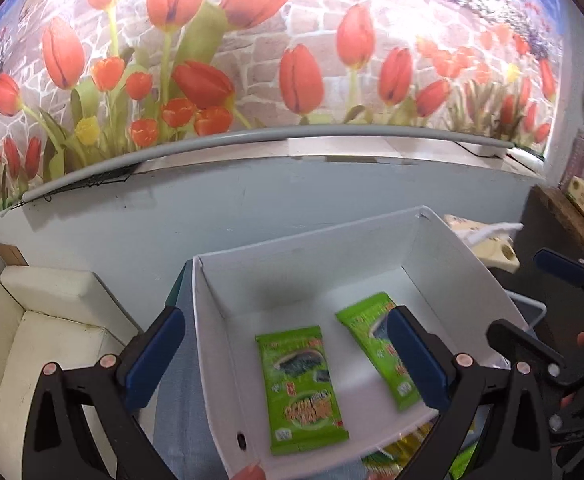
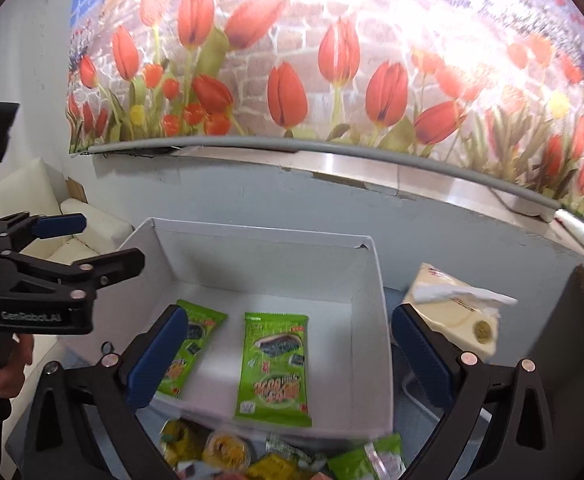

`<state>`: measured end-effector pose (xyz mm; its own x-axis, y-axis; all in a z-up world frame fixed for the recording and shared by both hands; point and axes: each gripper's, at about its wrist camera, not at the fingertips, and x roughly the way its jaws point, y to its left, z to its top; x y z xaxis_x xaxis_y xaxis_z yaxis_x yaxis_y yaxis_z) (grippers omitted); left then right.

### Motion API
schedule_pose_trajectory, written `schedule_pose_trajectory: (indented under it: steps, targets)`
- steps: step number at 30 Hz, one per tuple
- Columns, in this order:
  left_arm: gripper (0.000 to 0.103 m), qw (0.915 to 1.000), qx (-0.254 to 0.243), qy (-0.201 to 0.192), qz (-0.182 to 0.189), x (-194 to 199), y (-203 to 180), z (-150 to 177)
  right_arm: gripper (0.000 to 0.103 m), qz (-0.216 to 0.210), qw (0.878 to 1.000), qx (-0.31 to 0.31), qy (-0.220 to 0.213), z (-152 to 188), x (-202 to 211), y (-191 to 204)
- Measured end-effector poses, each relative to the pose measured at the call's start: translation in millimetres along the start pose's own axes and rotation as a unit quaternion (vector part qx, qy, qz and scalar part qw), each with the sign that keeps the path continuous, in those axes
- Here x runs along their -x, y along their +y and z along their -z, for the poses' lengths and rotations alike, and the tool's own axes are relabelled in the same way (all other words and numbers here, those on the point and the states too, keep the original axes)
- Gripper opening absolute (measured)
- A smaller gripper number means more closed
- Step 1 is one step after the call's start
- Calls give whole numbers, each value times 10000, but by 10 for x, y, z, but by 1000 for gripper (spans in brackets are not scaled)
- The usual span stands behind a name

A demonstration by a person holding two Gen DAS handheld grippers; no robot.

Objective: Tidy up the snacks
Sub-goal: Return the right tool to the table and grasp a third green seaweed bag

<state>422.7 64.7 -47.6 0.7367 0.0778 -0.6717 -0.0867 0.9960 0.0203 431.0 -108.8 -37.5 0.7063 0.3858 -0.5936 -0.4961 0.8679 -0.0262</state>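
A white open box (image 1: 212,320) (image 2: 371,320) holds two green snack packets lying flat: one (image 1: 301,390) (image 2: 276,368) in the middle, the other (image 1: 371,344) (image 2: 188,344) beside it. My left gripper (image 1: 288,364) is open and empty above the box's near left part. My right gripper (image 2: 292,360) is open and empty above the box's near edge. A pile of loose yellow and green snacks (image 2: 252,456) lies in front of the box, under the right gripper. The right gripper shows at the right in the left wrist view (image 1: 563,300), the left gripper at the left in the right wrist view (image 2: 68,248).
A tissue box (image 2: 451,312) stands right of the white box. A white sofa (image 1: 52,320) is at the left. A grey wall with a tulip poster (image 1: 252,60) is behind. A dark cabinet (image 1: 551,240) is at the right.
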Motion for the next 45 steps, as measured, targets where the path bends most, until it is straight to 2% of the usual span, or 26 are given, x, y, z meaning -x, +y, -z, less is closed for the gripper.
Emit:
schedule_pose_trajectory:
  steps: [4,7,12,16,21,25,34,35,40,42,45]
  targets:
    - [103,9998,70,-129,123,292,-24,155,103,136,9997,52,-191,168,405,126]
    - [103,9997,103,-169,106,516,-48,319,103,8,9997,-126,-225,363,656,180]
    - [103,9996,205,-159,139,908,-65,723,103,219,9997,-111,-45,828,917,311]
    - [103,9993,233,-111,260,1213,-98,1102,103,145,9992,-342,161,1225,1049,374]
    - [103,9988,145,144,447,1465,-139,1608,103,149,9967,-495,624,1716,1014,439]
    - [103,9985,184,247,444,1577,-144,1860,103,130,9933,-724,889,1931,849,399]
    - [103,9984,225,327,401,1674,-67,2032,103,158,9870,-822,1373,2148,463,339]
    - [103,9985,192,330,381,1674,-67,2029,101,147,9862,-820,1431,2161,435,341]
    - [103,9989,122,282,360,1699,-62,2015,76,254,9833,-807,1613,2187,337,334]
    - [103,9989,74,277,364,1704,-83,2011,71,103,9808,-915,1720,2200,301,302]
    - [103,9989,7,257,397,1718,-117,2011,69,149,9815,-881,1695,2202,302,312]
